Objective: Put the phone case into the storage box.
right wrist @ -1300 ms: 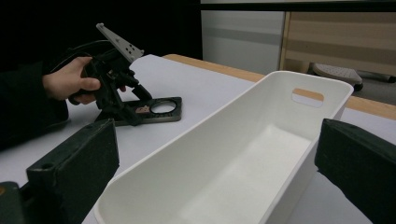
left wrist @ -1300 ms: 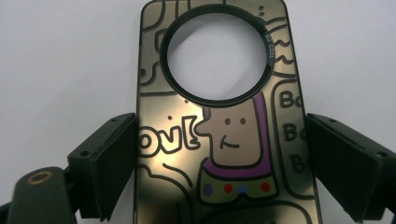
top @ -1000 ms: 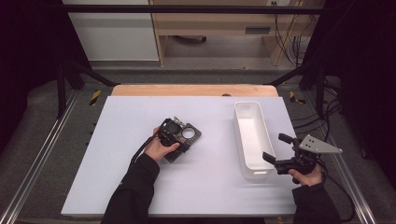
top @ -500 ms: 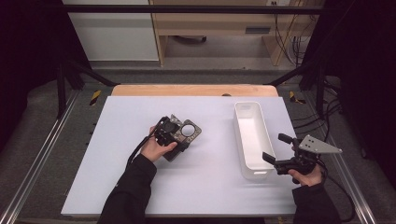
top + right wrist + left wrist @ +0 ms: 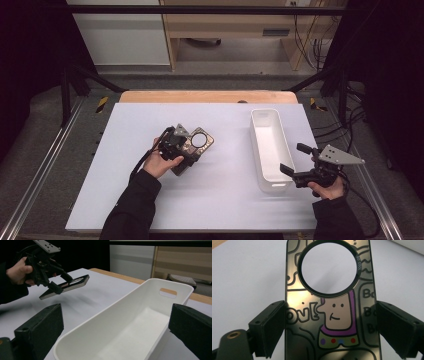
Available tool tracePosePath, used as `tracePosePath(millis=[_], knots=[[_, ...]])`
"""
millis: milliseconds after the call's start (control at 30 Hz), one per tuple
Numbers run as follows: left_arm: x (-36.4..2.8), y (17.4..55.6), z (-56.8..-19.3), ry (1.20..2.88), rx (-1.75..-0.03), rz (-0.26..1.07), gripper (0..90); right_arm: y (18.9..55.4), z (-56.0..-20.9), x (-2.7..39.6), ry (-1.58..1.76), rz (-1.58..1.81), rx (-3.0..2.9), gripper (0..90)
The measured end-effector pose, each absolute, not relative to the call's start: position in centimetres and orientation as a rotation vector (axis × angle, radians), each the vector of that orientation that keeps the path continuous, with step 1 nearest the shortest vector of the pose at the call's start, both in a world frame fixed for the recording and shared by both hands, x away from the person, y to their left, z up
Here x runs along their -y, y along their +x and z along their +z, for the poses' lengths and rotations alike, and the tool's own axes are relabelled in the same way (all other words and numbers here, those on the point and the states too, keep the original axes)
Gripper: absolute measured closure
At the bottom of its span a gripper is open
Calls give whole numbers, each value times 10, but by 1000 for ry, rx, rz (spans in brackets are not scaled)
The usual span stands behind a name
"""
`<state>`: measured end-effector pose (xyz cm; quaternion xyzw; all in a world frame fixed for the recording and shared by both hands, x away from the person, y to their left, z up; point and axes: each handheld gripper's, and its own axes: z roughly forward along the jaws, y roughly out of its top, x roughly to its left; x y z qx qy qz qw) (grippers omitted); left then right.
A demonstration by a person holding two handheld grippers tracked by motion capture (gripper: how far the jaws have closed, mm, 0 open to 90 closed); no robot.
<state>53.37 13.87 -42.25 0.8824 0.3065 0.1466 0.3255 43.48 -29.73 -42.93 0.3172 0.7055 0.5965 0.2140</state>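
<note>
Our left tool [image 5: 192,145] pinches the dark cartoon-printed phone case [image 5: 332,307], lifted off the table [image 5: 125,150]; our right tool [image 5: 295,162], spread empty, waits beside the empty white plastic bin [image 5: 257,150] on the right.

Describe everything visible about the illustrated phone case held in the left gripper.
The dark, glossy phone case is a flat rectangle with a large round cutout ringed in black near one end. Cartoon line art covers it: a smiling figure with a purple collar, coloured dots below and bubble lettering. It looks like rigid plastic with a reflective sheen. The left gripper clamps it by its two long edges, holding it tilted above the white table, clear of the surface.
</note>
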Motion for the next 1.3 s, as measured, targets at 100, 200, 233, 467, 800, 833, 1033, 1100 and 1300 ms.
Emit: tracePosePath(millis=[100,200,233,467,800,833,1033,1100,1300], knots=[[-143,527,-420,2303,-793,389,116,434,-429,296,878,1655,-1962,4],[-146,522,-417,2296,-782,386,116,434,-429,296,876,1656,-1960,4],[-147,520,-416,2292,-775,384,116,434,-429,296,875,1656,-1960,4],[-155,508,-411,2282,-752,393,116,434,-428,294,865,1652,-1970,4],[-160,495,-408,2258,-727,396,116,433,-426,292,854,1650,-1980,5],[-159,494,-408,2261,-723,396,116,433,-426,292,850,1649,-1982,4],[-158,487,-406,2266,-697,396,116,432,-425,289,831,1649,-1994,4],[-158,484,-405,2264,-686,394,116,432,-424,288,824,1649,-1998,5],[-152,478,-405,2277,-652,388,116,431,-422,284,803,1644,-2014,5]])
